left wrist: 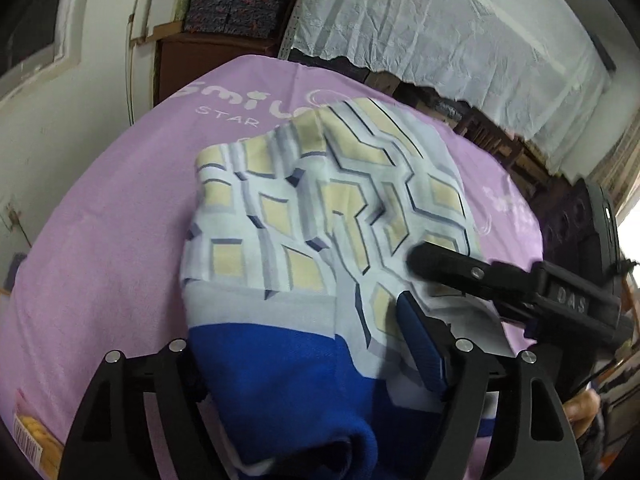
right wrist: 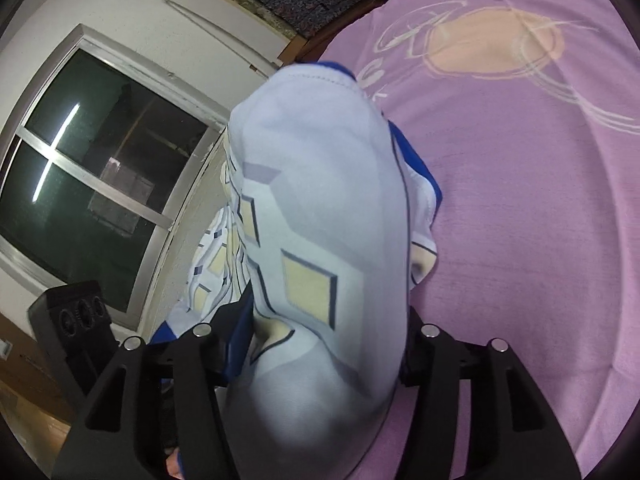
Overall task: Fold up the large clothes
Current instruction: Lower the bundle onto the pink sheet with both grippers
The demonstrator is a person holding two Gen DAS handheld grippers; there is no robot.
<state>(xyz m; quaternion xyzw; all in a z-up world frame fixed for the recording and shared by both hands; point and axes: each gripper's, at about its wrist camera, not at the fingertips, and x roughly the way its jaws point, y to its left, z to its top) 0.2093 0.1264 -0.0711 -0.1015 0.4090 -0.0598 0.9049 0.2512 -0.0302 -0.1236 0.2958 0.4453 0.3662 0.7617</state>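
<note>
place: prob. home/storeroom | cues: purple sheet (right wrist: 520, 200), window (right wrist: 100, 168), stacked boxes (left wrist: 240, 0)

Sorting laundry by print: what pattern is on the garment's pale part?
Pale yellow diamonds with dark outlines on light blue-grey fabric, clearest in the left wrist view.

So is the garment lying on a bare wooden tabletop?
No, the patterned garment lies on a purple printed sheet that covers the whole surface.

Pink printed bedsheet (left wrist: 100, 240), white lace curtain (left wrist: 440, 24), dark window (right wrist: 100, 152), stacked patterned boxes (left wrist: 240, 4).
</note>
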